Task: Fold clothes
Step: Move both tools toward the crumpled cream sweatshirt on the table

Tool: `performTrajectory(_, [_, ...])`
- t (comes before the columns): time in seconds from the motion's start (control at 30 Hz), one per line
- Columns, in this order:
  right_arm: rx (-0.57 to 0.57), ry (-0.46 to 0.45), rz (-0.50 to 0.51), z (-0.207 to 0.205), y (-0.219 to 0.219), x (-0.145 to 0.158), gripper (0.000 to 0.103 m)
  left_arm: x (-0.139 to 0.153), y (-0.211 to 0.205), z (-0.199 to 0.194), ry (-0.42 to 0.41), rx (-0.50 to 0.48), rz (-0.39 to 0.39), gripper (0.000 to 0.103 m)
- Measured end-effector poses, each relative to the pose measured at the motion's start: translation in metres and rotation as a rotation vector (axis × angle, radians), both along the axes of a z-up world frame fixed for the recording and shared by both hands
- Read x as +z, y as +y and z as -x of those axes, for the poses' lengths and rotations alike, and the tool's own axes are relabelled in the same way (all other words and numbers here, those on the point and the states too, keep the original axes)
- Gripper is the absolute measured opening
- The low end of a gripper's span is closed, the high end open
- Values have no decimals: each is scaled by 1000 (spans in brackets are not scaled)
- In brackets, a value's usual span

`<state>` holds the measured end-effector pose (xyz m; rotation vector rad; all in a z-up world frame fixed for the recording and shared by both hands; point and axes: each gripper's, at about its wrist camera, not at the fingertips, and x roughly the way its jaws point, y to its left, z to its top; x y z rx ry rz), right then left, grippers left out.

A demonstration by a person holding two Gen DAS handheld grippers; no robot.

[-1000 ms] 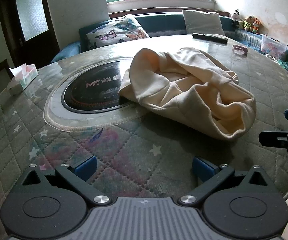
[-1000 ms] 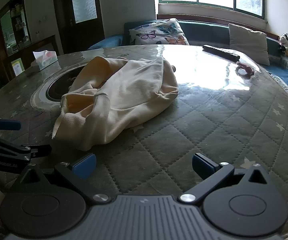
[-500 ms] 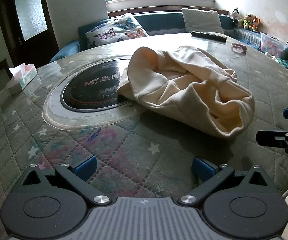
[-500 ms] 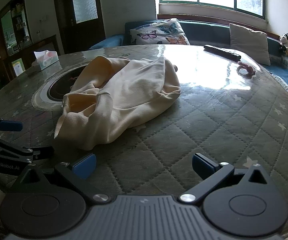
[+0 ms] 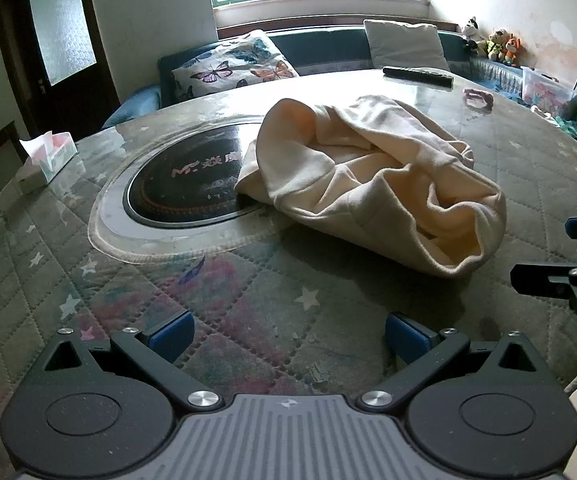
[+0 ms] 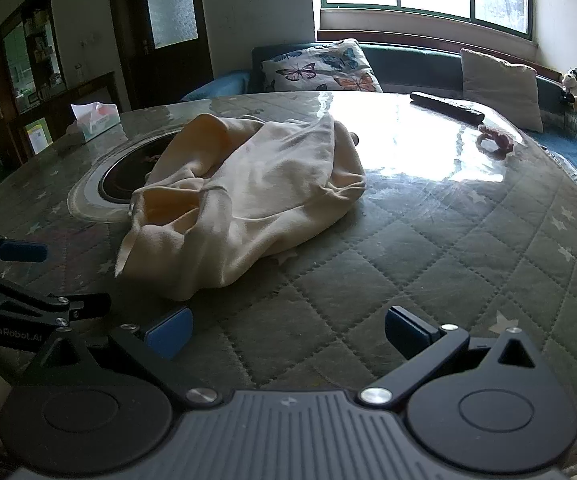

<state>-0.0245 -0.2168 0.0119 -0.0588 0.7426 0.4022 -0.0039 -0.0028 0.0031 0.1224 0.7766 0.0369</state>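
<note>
A cream garment (image 5: 372, 184) lies crumpled in a heap on the round quilted table, partly over the dark round inset; the right wrist view shows the same garment (image 6: 248, 200) from its other side. My left gripper (image 5: 288, 336) hovers open over the near table edge, short of the cloth, nothing between its blue pads. My right gripper (image 6: 288, 332) is open too, with its left pad (image 6: 168, 336) close to the heap's near hem. Each gripper shows in the other's view: the right gripper (image 5: 568, 264) at the right edge, the left gripper (image 6: 28, 276) at the left edge.
A tissue box (image 5: 46, 156) stands at the table's left. A black remote (image 5: 418, 76) and a small pink item (image 5: 478, 98) lie at the far right. The dark inset (image 5: 184, 192) sits left of the heap. A sofa with cushions (image 5: 236, 68) lies behind the table.
Both grippers have crept slightly forward toward the garment; the cloth itself has not moved and both stay open.
</note>
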Motion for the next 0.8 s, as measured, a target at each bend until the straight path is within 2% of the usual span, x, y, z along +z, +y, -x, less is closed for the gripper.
performTrajectory(0.4, [-8,-22,1,3,-2,6,103,3,-7,-4,-6,-25,-7,103])
performTrajectory(0.8, [21,-5,-9,-13,1,5,103,2,-3,-15,12,-11,-10,103])
